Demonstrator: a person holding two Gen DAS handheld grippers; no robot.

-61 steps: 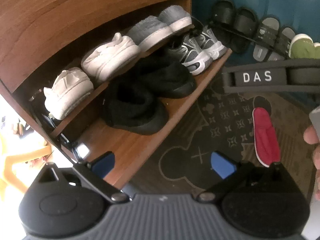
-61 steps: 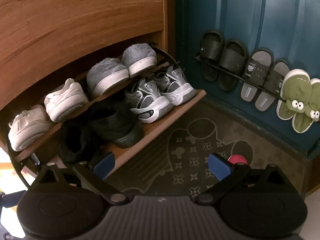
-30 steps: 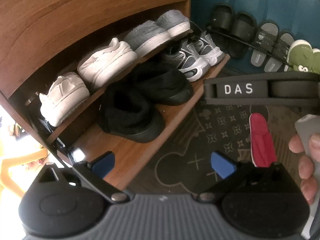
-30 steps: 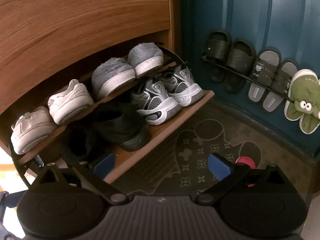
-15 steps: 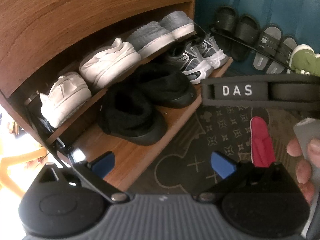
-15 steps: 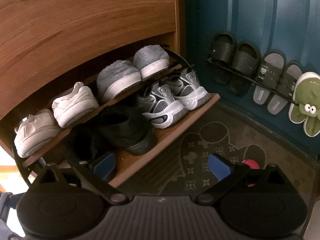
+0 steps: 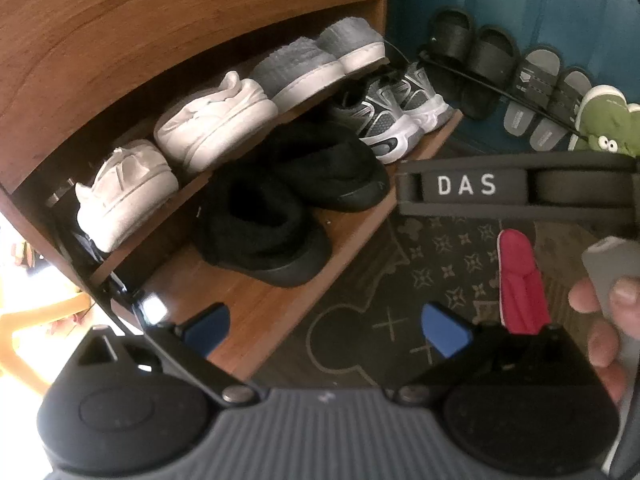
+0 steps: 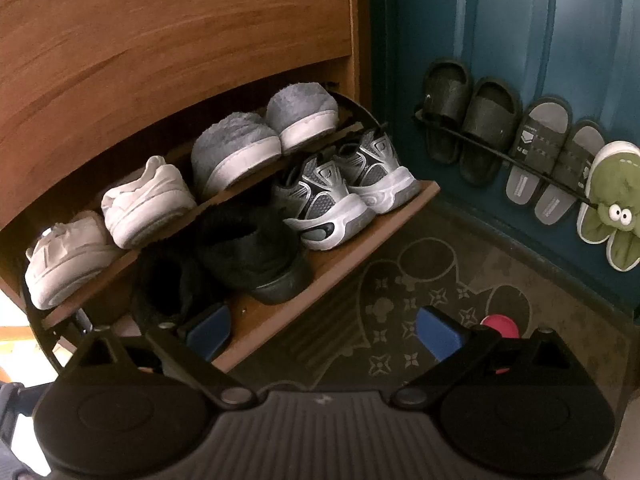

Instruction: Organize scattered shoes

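A wooden tilt-out shoe cabinet (image 7: 264, 312) (image 8: 304, 300) stands open with shoes in two rows. White sneakers (image 7: 212, 128) (image 8: 148, 200) and grey fuzzy slippers (image 7: 296, 72) (image 8: 236, 148) fill the upper row. Black fuzzy slippers (image 7: 264, 224) (image 8: 248, 248) and grey running shoes (image 7: 380, 128) (image 8: 332, 200) sit on the lower board. A red slipper (image 7: 520, 284) (image 8: 500, 326) lies on the doormat. My left gripper (image 7: 326, 330) is open and empty, above the mat near the board's edge. My right gripper (image 8: 322, 334) is also open and empty.
A patterned doormat (image 7: 440, 264) (image 8: 432, 292) covers the floor in front of the cabinet. On the blue door (image 8: 520, 32), a rail holds black slides (image 8: 468, 120), grey slides (image 8: 548, 160) and green frog slippers (image 8: 612, 200). The other gripper's body (image 7: 516, 188) and a hand (image 7: 604, 320) fill the left view's right side.
Both views have shifted slightly, with the shoe cabinet drifting a little right in the right wrist view. Both grippers stay open and empty; no shoe has moved.
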